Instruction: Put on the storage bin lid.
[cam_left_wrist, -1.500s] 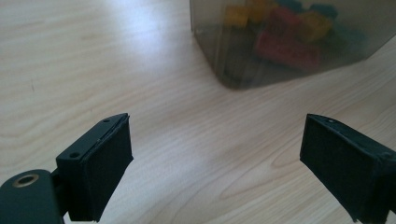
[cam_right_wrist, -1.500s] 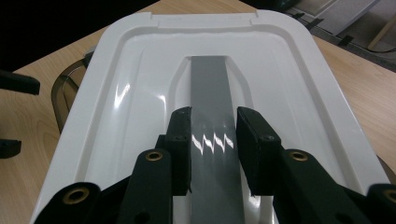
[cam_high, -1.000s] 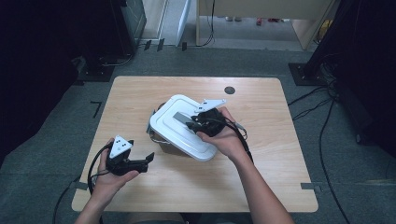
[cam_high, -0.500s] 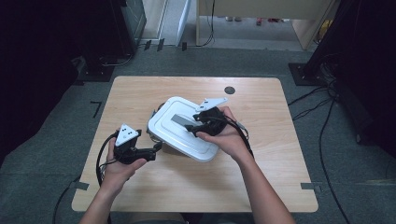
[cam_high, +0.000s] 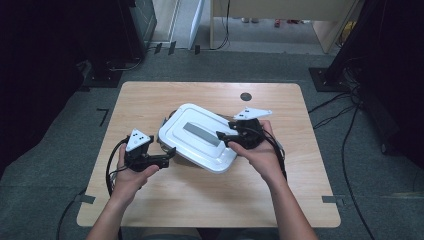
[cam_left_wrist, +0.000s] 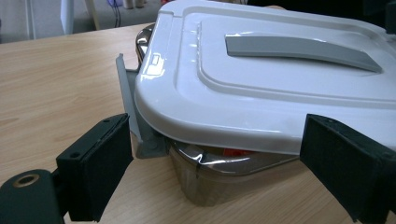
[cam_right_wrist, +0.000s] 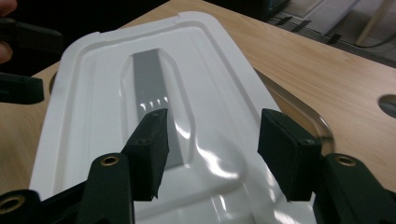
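Step in hand: judged from the pictures, you are seating or lifting the white plastic lid with the grey recessed handle strip on the shiny steel lunch container; the lid sits askew, its near corner raised off the container rim.
Lid position: it lies on the container, at the middle of the pale wooden table, turned diagonally to the table edges.
Lid appearance: glossy, rounded-rectangle, with a stepped border and a flat grey strip along its centre; a grey latch clip stands loose at the corner nearest the left gripper.
Container appearance: polished metal with rounded corners; something orange-red shows under the lid edge, too hidden to identify.
Left gripper: at the lid's left corner, jaws spread wide on either side of the lid's edge and holding nothing.
Right gripper: over the lid's right end, jaws apart above the white surface beside the grey strip, gripping nothing; whether the pads touch the lid cannot be told.
Technique: steady the lid from above with the right gripper while you work the corner with the left. Keep the left jaws level with the lid rim, not the steel wall below.
Risk: the glossy plastic may slip; close slowly and keep clear of the latch clip.
Surroundings: a dark round hole in the table lies beyond the lid.
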